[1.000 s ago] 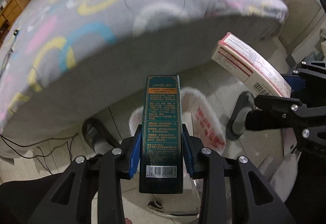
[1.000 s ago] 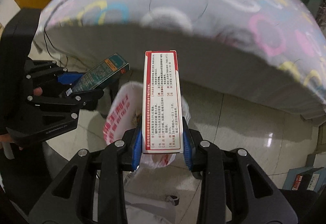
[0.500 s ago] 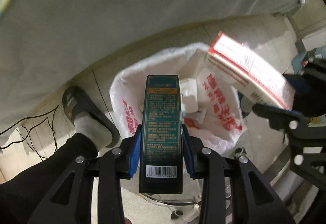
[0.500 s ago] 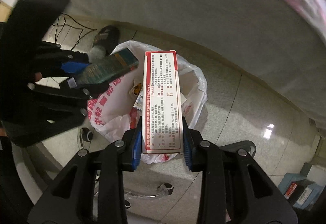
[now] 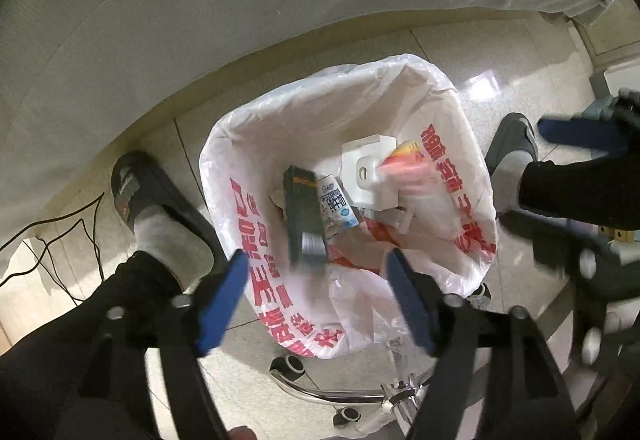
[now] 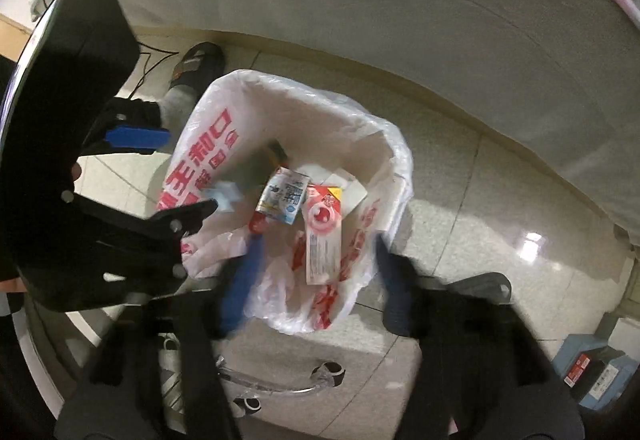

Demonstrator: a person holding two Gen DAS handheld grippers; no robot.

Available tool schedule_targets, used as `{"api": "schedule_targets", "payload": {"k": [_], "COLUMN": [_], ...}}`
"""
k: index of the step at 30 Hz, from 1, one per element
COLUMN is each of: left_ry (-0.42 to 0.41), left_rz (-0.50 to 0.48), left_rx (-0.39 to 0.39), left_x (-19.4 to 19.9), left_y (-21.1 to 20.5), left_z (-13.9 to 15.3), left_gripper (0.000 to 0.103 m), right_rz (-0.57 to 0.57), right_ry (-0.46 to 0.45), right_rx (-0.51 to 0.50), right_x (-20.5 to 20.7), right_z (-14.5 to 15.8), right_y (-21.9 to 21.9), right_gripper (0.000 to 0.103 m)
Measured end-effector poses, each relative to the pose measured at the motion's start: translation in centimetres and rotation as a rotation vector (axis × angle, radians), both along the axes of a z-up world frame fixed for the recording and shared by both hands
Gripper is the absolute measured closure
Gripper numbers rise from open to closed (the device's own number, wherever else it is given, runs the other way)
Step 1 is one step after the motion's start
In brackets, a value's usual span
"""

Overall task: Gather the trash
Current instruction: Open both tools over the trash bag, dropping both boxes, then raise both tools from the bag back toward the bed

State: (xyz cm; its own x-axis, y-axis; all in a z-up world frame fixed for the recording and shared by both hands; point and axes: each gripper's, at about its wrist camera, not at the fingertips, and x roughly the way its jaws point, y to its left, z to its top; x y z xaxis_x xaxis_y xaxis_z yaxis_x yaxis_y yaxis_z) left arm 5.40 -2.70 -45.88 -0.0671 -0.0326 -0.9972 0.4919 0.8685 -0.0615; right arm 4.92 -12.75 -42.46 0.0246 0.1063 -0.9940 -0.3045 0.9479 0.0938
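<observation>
Both grippers point down over one white trash bag (image 5: 456, 176) with red print. The left gripper (image 5: 316, 300) has just opened wide; its dark green box (image 5: 302, 216) sits blurred inside the bag, clear of the pads. The right gripper (image 6: 316, 280) has also just opened, and its red-and-white box (image 6: 324, 240) lies loose in the bag beside a blue-and-white carton (image 6: 282, 196). Two slippered feet (image 5: 156, 208) flank the bag; a chair base (image 5: 320, 388) lies below.
</observation>
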Motion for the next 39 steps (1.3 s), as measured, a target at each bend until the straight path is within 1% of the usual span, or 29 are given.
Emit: {"api": "schedule_targets", "payload": {"k": [1,2,8,18,23,30,32,34,39], "left_ry": [-0.005,-0.008,-0.017,-0.047,-0.059,-0.063,-0.073,-0.091,-0.14], "left_rz": [0.0,0.001,0.006,0.002,0.01,0.027,0.025,0.02,0.019], "left_rx": [0.002,-0.001,-0.005,-0.006,-0.009,-0.021,-0.027,-0.034,-0.061], "left_x": [0.0,0.0,-0.1,-0.2,-0.1,0.1,0.0,-0.1,0.0], "left_y": [-0.1,-0.1,0.0,0.0,0.2,0.5,0.5,0.5,0.5], "left_z": [0.1,0.2,0.4,1.3,1.7,2.2,2.7,3.3,5.2], "left_gripper": [0.018,0.017,0.017,0.016,0.016,0.016,0.016,0.016,0.016], "right_rz": [-0.008,-0.011,-0.039,-0.04,-0.048,-0.051,-0.054,-0.058,-0.076], "right_ry": [0.001,0.0,-0.015,-0.023,-0.041,-0.045,-0.049,-0.061,-0.108], "right_rx": [0.006,0.005,0.016,0.011,0.027,0.047,0.054,0.06,0.08], "right_x": [0.0,0.1,0.3,-0.1,-0.2,-0.6,-0.6,-0.7,-0.8], "right_z": [0.1,0.1,0.7,1.2,2.2,2.7,3.0,3.5,5.7], "right_y": [-0.2,-0.2,-0.8,-1.0,-1.3,-1.4,-1.4,-1.6,-2.2], "right_gripper": [0.04,0.04,0.04,0.04,0.04,0.039,0.038,0.03,0.029]}}
